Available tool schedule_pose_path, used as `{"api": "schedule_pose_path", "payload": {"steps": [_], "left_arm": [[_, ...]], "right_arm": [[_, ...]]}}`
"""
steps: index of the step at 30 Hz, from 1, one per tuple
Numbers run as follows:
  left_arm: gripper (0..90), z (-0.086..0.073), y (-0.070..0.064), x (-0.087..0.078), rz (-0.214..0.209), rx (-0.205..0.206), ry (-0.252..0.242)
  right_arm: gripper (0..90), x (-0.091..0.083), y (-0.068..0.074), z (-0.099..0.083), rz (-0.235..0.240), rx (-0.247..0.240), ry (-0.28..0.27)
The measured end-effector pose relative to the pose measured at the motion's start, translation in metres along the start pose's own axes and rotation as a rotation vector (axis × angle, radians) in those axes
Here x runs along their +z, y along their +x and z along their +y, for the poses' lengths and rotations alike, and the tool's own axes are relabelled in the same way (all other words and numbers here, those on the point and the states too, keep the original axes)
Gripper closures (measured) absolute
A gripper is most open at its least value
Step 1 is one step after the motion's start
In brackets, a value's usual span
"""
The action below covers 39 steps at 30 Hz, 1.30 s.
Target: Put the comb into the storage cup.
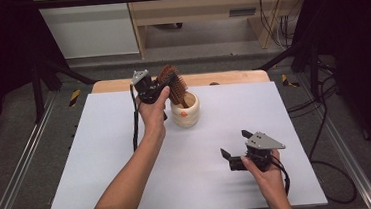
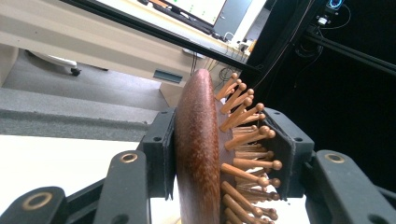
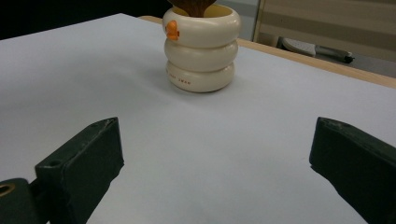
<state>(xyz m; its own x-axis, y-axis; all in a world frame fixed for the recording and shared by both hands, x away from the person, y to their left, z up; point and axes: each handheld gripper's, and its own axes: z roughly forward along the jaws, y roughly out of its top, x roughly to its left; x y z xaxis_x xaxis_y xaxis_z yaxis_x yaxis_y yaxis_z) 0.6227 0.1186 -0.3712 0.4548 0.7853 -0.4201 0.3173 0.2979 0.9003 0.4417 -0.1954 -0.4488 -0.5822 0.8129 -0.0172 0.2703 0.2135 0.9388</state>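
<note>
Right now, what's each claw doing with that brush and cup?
Left gripper shut on hairbrush, handle down in the cream cup. Right gripper open, empty, low over the white table. Nothing in the way.

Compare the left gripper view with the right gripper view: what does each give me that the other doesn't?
Left gripper view alone: the left gripper shut on the wooden hairbrush, one pad on its smooth back, the other against the bristles.

Right gripper view alone: the cream ringed cup with an orange mark, standing upright on the table, and the right gripper open with nothing between its jaws.

Both: the white table top and the brown brush, whose handle end dips into the cup's mouth.
</note>
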Motion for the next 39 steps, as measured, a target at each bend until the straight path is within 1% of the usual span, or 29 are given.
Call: {"api": "schedule_pose_path", "payload": {"steps": [15,20,33,39], "left_arm": [[49.6,-0.0017,0.0059,-0.0038,-0.001,-0.02,-0.009],[49.6,-0.0017,0.0065,-0.0042,-0.002,-0.019,-0.006],[49.4,-0.0027,0.0091,-0.0058,-0.002,-0.033,-0.012],[49.3,-0.0028,0.0093,-0.0059,-0.003,-0.033,-0.012]], "right_arm": [[2.9,0.0012,0.0006,-0.0003,0.003,-0.005,0.004],[3.0,0.0022,0.0008,-0.0004,0.004,-0.008,0.007],[3.0,0.0021,0.0008,-0.0004,0.004,-0.008,0.006],[3.0,0.0023,0.0007,-0.0005,0.004,-0.007,0.007]]}}
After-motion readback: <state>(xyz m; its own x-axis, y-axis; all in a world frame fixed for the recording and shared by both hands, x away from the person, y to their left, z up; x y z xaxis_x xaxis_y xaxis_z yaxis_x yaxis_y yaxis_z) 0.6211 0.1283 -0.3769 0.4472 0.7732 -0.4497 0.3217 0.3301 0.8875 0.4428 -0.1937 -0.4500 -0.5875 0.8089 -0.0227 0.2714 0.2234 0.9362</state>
